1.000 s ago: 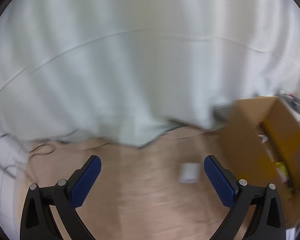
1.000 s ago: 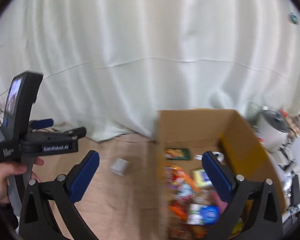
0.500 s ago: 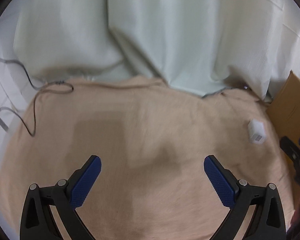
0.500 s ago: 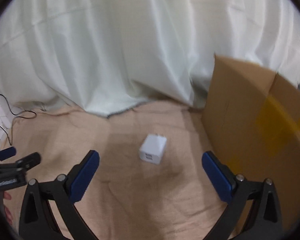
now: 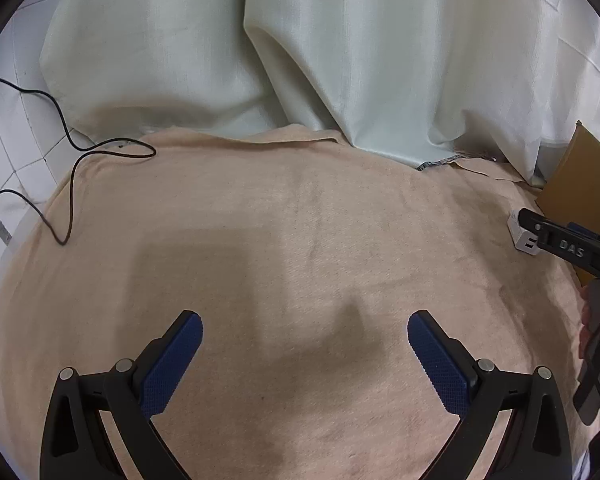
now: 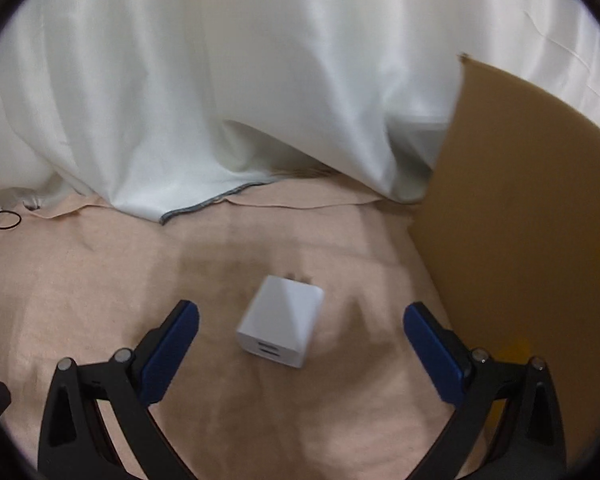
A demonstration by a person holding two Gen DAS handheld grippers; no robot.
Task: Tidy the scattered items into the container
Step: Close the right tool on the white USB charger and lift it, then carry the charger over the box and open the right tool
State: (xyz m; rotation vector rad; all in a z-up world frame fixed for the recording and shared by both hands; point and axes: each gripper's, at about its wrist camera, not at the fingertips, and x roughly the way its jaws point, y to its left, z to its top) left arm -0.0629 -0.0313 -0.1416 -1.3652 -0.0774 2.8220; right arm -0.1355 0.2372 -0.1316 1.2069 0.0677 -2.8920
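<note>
my right gripper [image 6: 300, 334] fingers spread wide, white charger [image 6: 281, 321] sitting on the beige cloth [image 6: 80, 280] right between them, untouched, cardboard box [image 6: 520, 240] just right, left gripper [image 5: 305, 346] fingers apart too, nothing between

Both wrist views look down close over the beige cloth [image 5: 300, 240], sharing the white charger [image 6: 281, 321].

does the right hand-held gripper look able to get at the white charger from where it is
Probably yes. The right hand-held gripper is open with the white charger lying between its fingers on the blanket, nothing in between; the cardboard box stands clear to the right.
</note>
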